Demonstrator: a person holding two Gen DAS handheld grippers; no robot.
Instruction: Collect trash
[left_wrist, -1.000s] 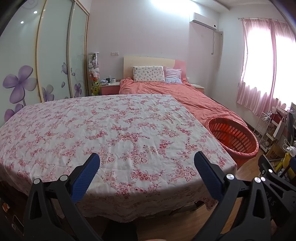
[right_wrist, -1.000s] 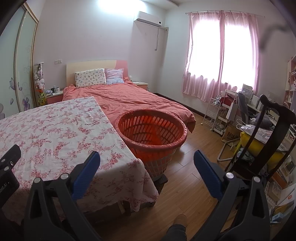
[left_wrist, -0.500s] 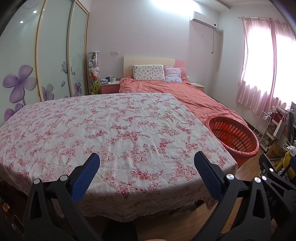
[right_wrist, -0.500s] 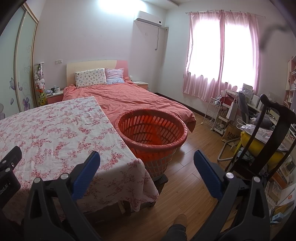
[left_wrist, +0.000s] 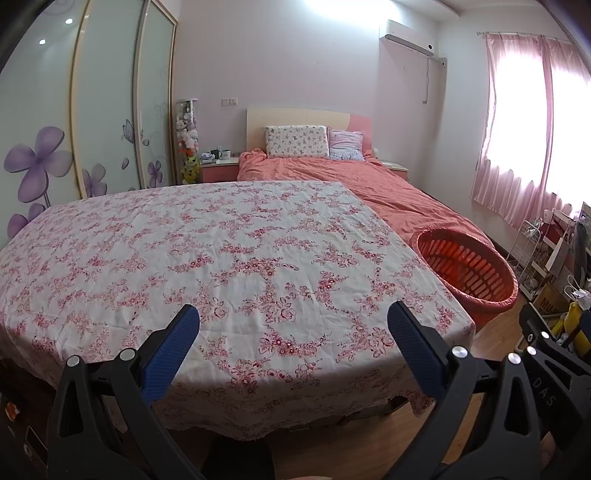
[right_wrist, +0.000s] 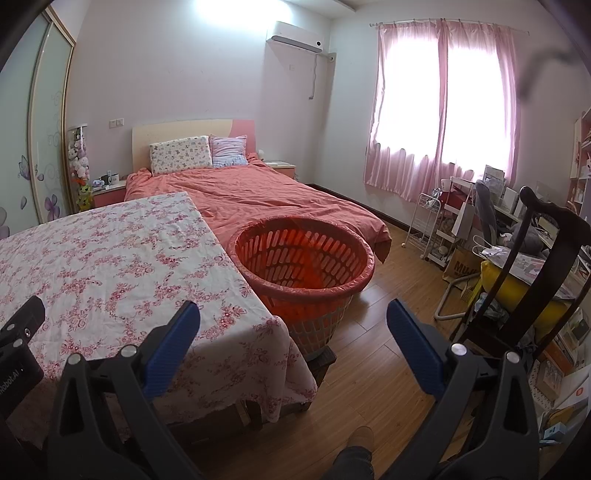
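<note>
Both the left gripper (left_wrist: 293, 325) and right gripper (right_wrist: 293, 323) are held spread, empty; no trash is seen on the table (left_wrist: 240, 240), lower left, or in the basket (right_wrist: 301, 258), centre.

We see both fisheye views evenly lit by daylight through the pink curtains (right_wrist: 439, 110), which blow out to near white at the window in each frame. A ceiling light (left_wrist: 343, 5) adds a second overexposed patch at the top edge. Straight lines bow strongly toward the borders, as on the wardrobe doors (left_wrist: 107, 99), and the corners fall to black vignette. Focus is sharp throughout. A soft shadow lies under the tablecloth (right_wrist: 110, 258) hem on the wooden floor (right_wrist: 373, 332).
</note>
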